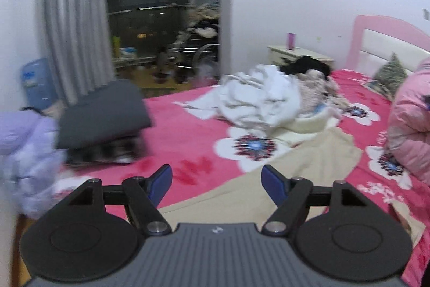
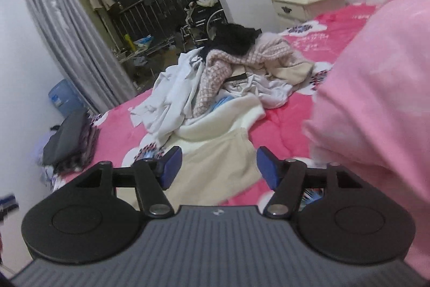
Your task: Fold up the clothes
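Clothes (image 2: 215, 71) lie heaped in the middle of the pink floral bedspread (image 1: 188, 131), with a cream garment (image 2: 223, 160) spread flat nearest my fingers. A folded stack (image 1: 102, 120) sits at the bed's left edge. My left gripper (image 1: 216, 183) hovers above the cream garment's near edge, jaws wide, holding nothing. My right gripper (image 2: 217, 166) hangs over the same garment, jaws likewise wide and empty; a pink sleeve (image 2: 376, 98) crowds its right side. I judge the cream piece soft, limp and light, likely fleecy, so it should drape and sag rather than hold shape. The best hold appears to be a hem or corner at each side, pinching one layer only, then lifting evenly.
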